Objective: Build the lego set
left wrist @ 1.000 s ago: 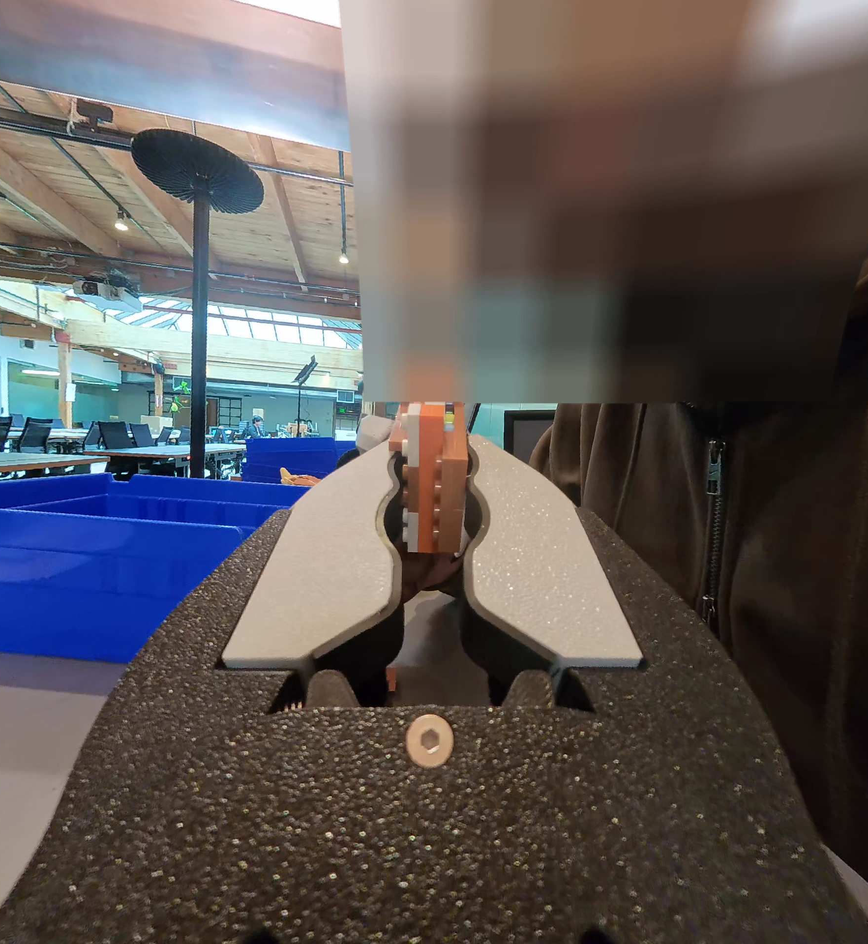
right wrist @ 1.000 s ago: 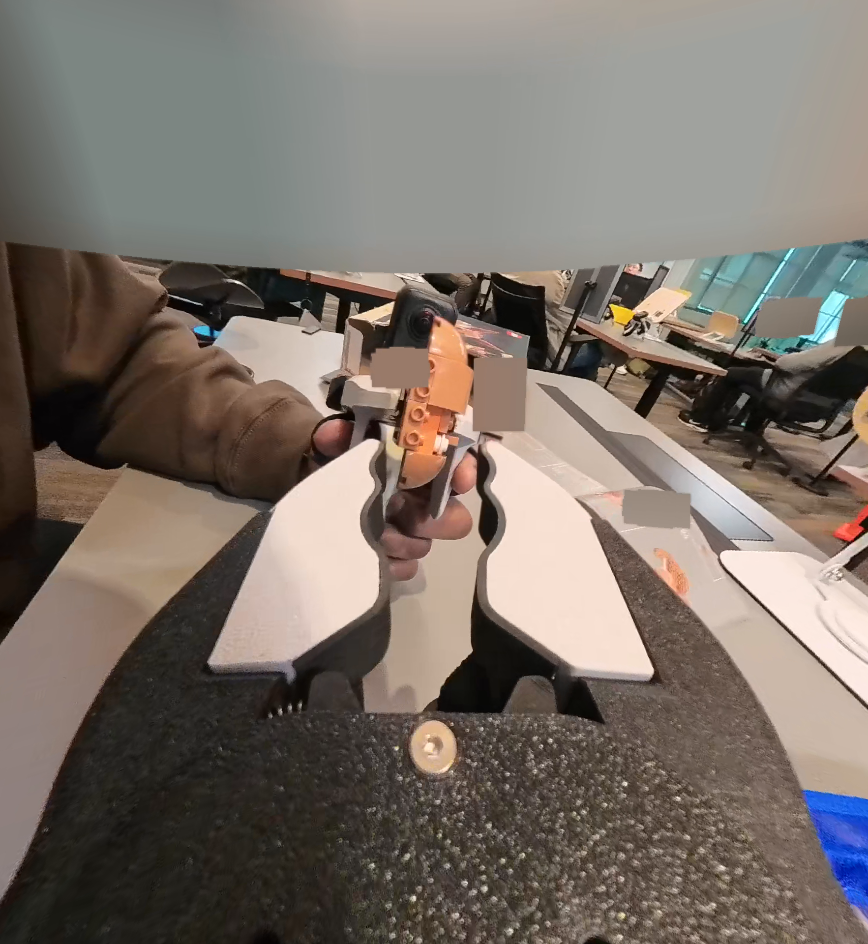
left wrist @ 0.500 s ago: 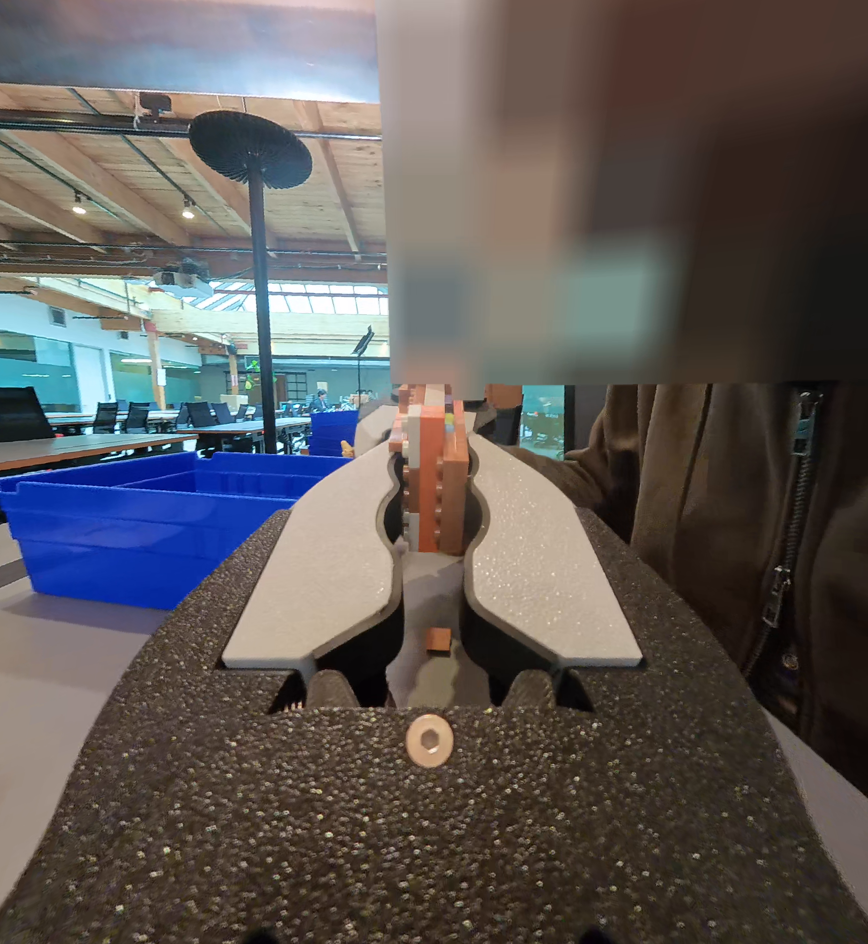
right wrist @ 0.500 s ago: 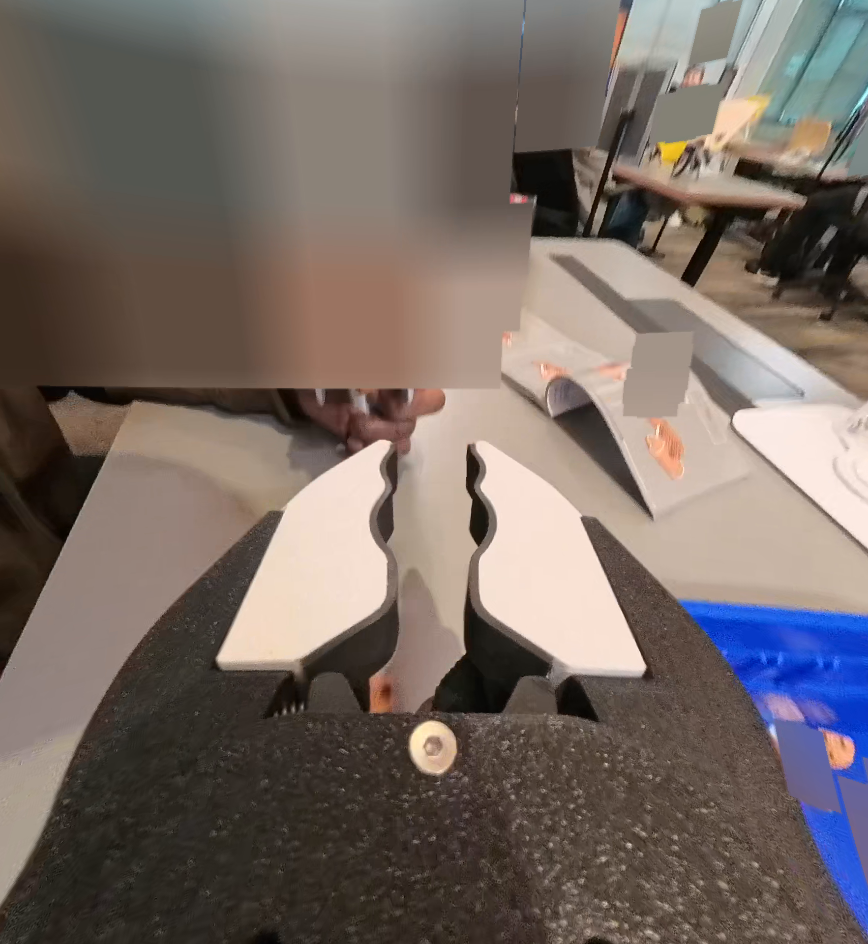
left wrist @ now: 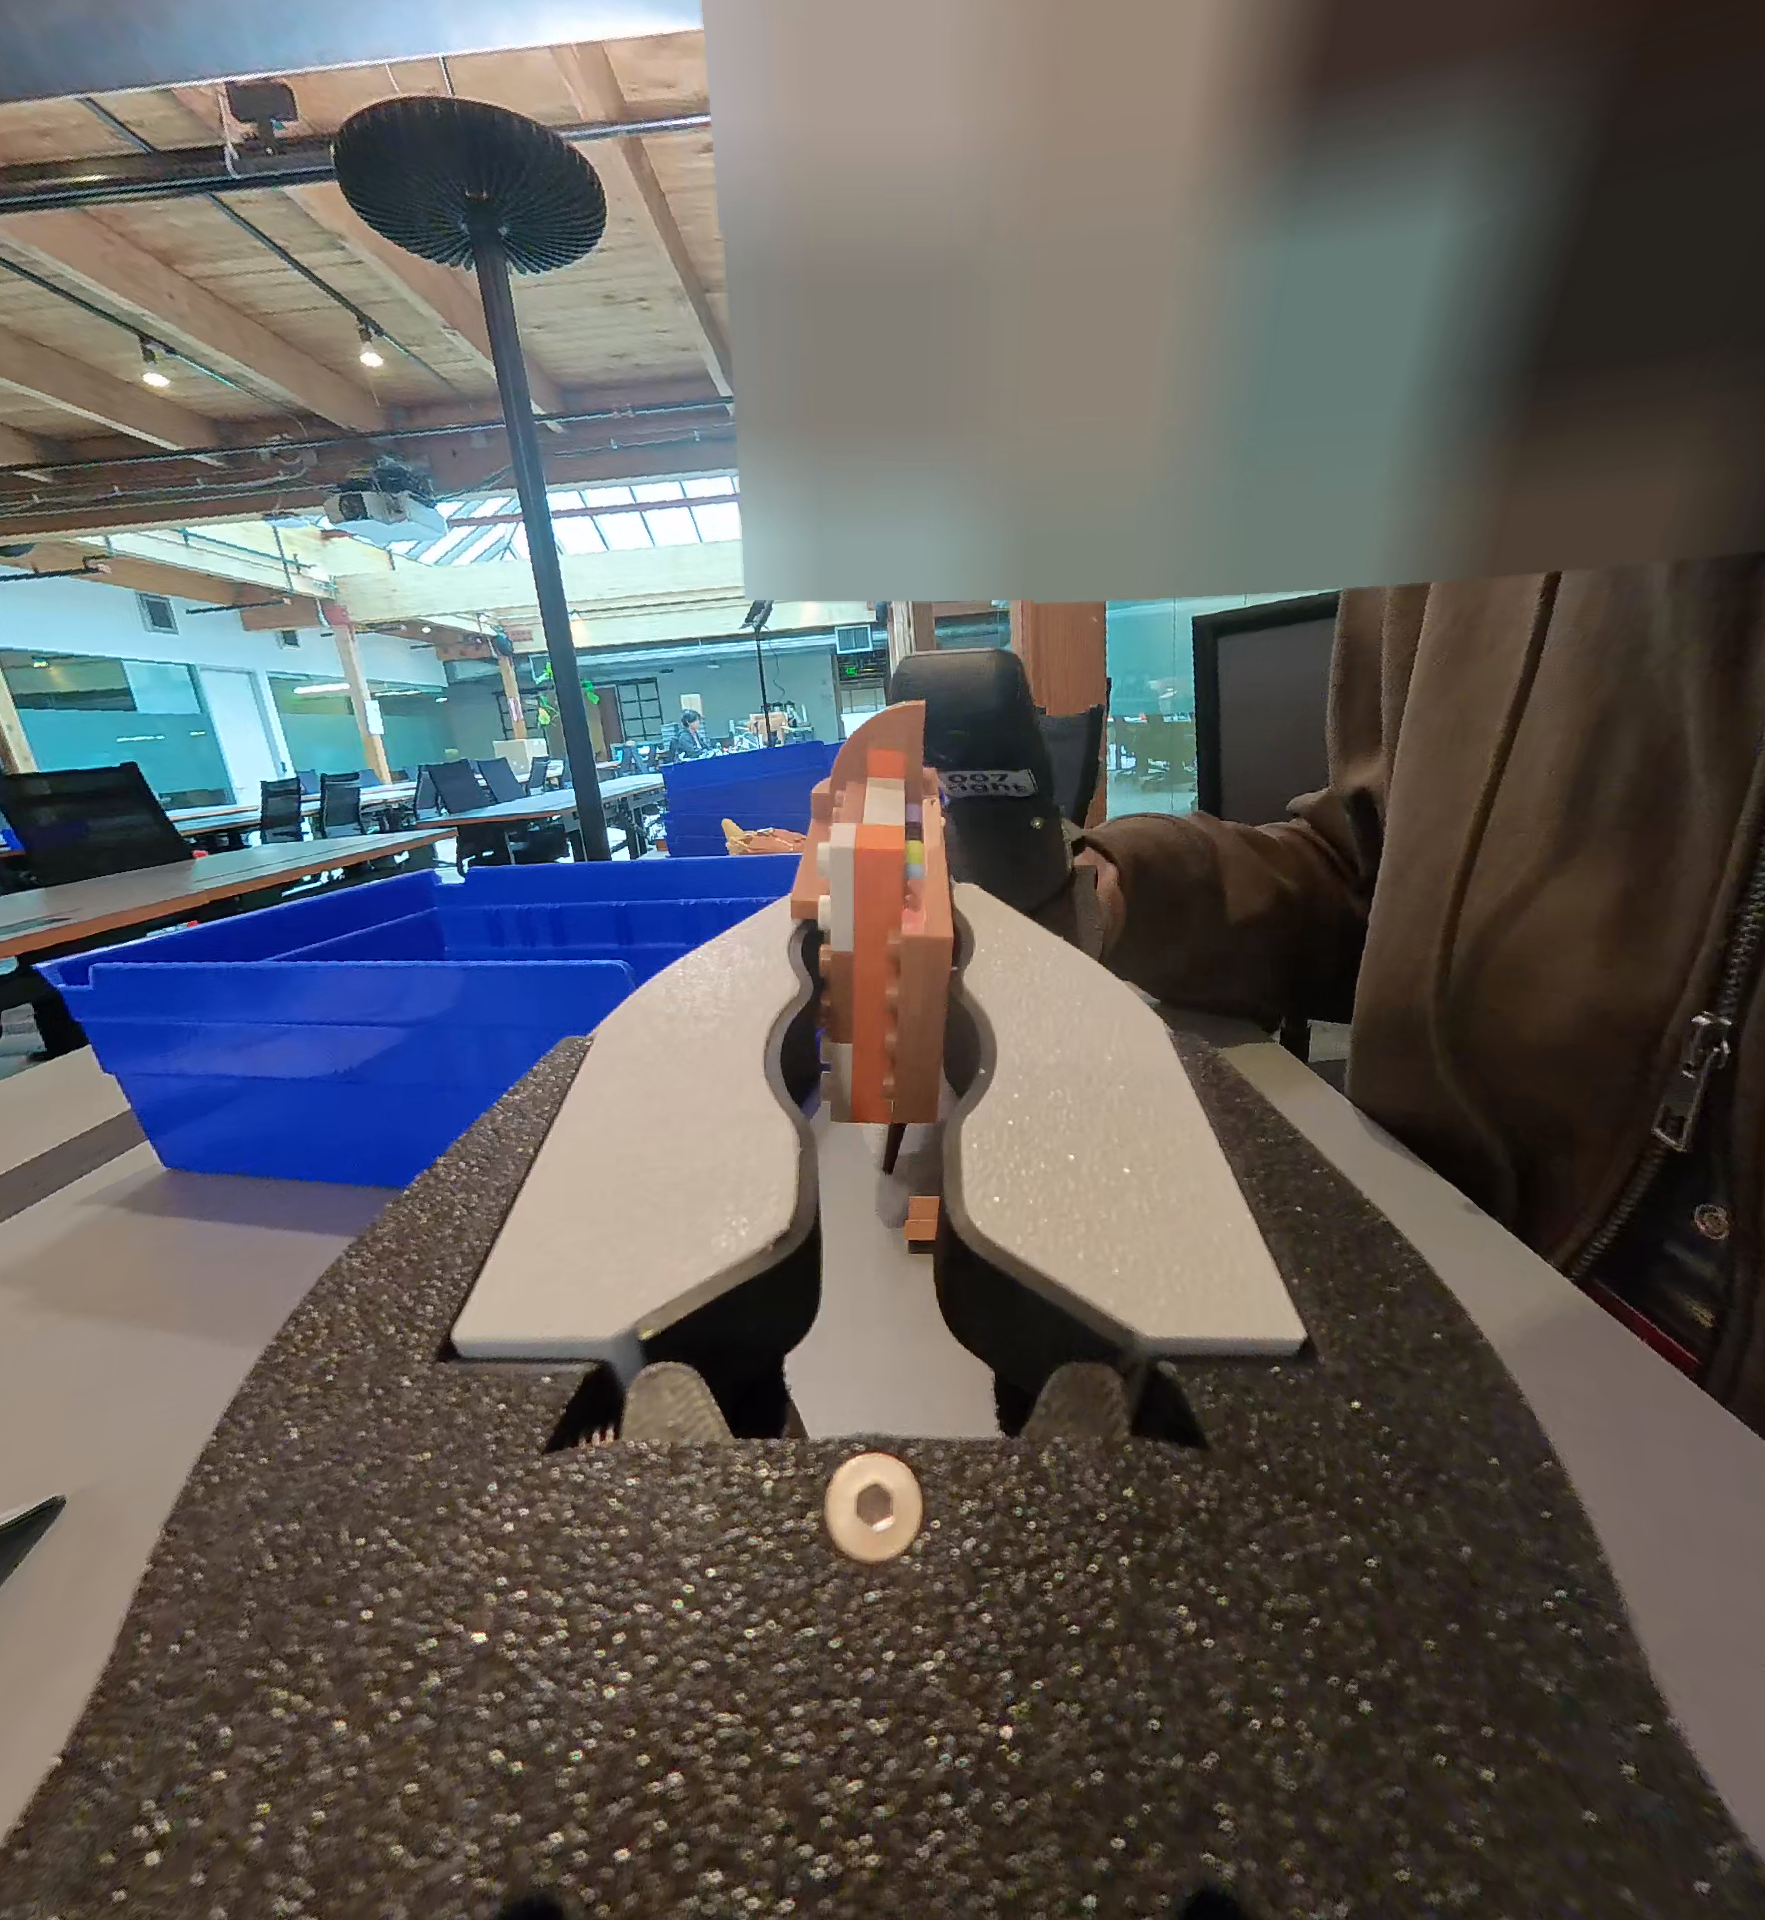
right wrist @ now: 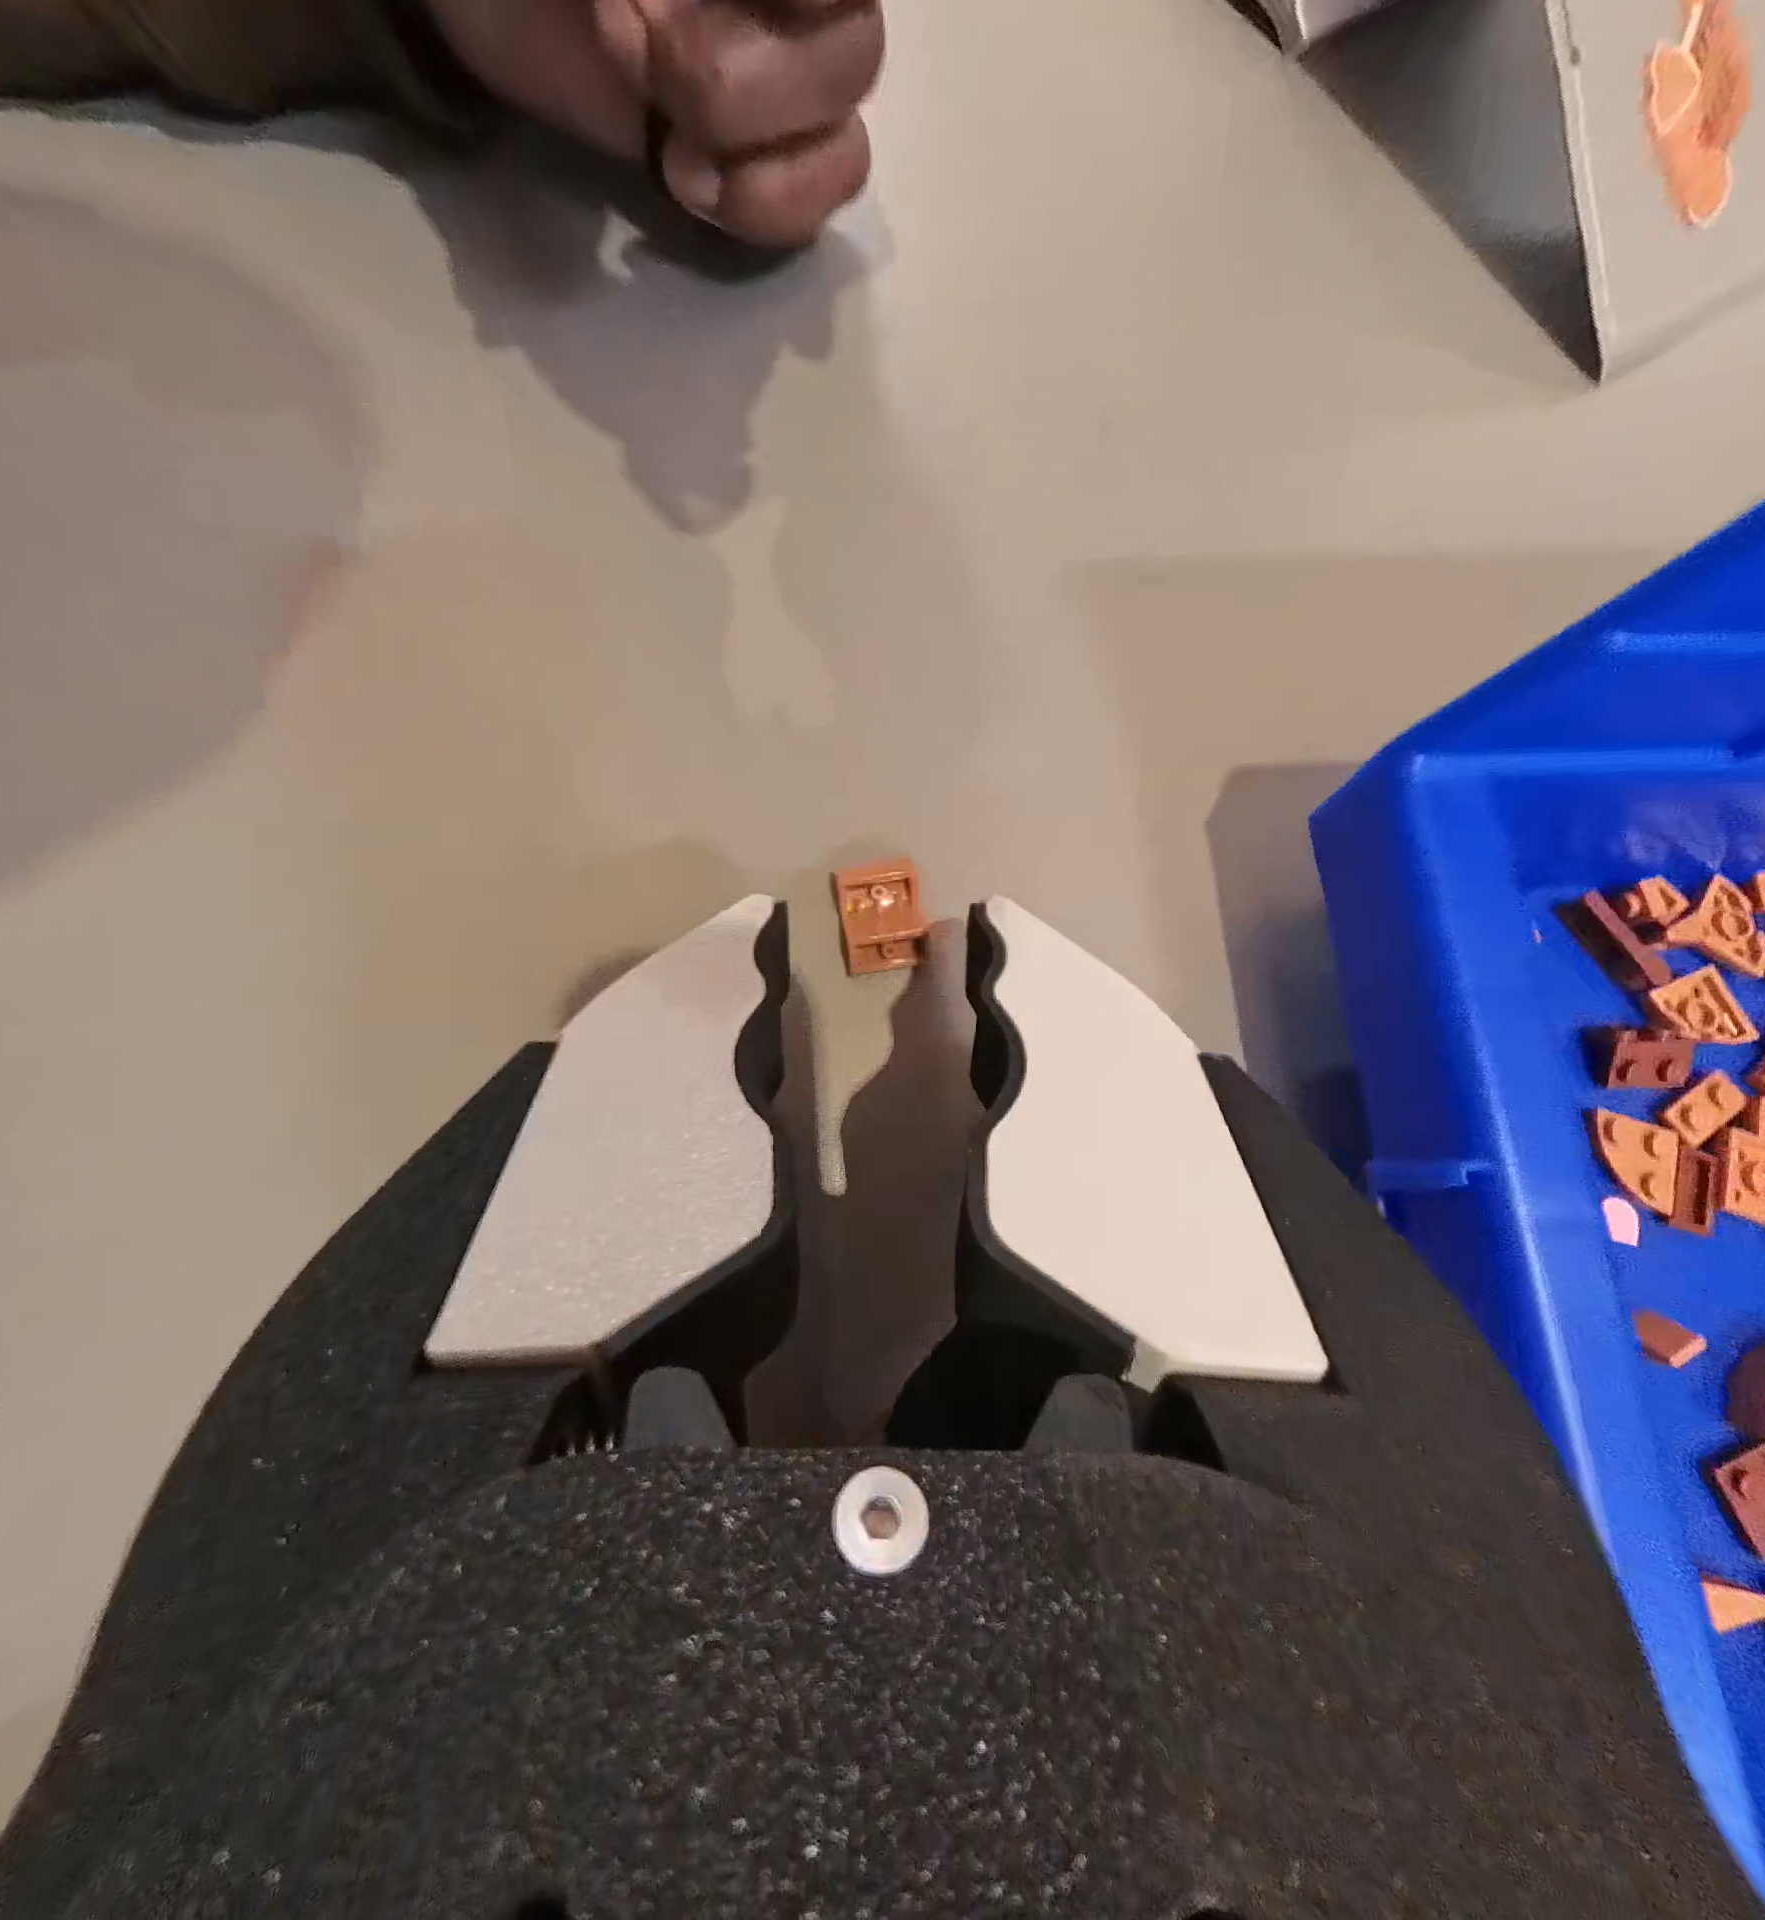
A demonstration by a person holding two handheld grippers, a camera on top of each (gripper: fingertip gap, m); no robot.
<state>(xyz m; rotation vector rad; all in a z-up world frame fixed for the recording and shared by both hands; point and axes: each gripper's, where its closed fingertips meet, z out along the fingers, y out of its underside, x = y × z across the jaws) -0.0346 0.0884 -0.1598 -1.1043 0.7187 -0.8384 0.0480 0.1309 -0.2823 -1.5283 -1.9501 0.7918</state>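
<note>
My left gripper [left wrist: 873, 935] is shut on a partly built orange, brown and white lego model [left wrist: 883, 935], held upright above the grey table [left wrist: 78, 1299]. A small orange lego piece [left wrist: 922, 1208] lies on the table below it. In the right wrist view my right gripper [right wrist: 876, 914] is open and empty, pointing down at the table [right wrist: 338, 623]. A small orange lego plate [right wrist: 880, 927] lies on the table right at the fingertips, between them. A hand [right wrist: 743, 114] rests on the table beyond.
A blue bin [right wrist: 1480, 935] with several loose orange and brown lego pieces [right wrist: 1751, 1081] sits right of the right gripper. An open instruction booklet [right wrist: 1636, 156] lies at the far right. More blue bins [left wrist: 338, 997] stand left of the left gripper. A person in a brown jacket [left wrist: 1584, 935] sits close by. Left tips to right tips: about 15 cm.
My right gripper has left the model, swung away and tilted down over the table, stopping above the small orange plate by the blue bin. My left gripper has turned a little, still holding the model.
</note>
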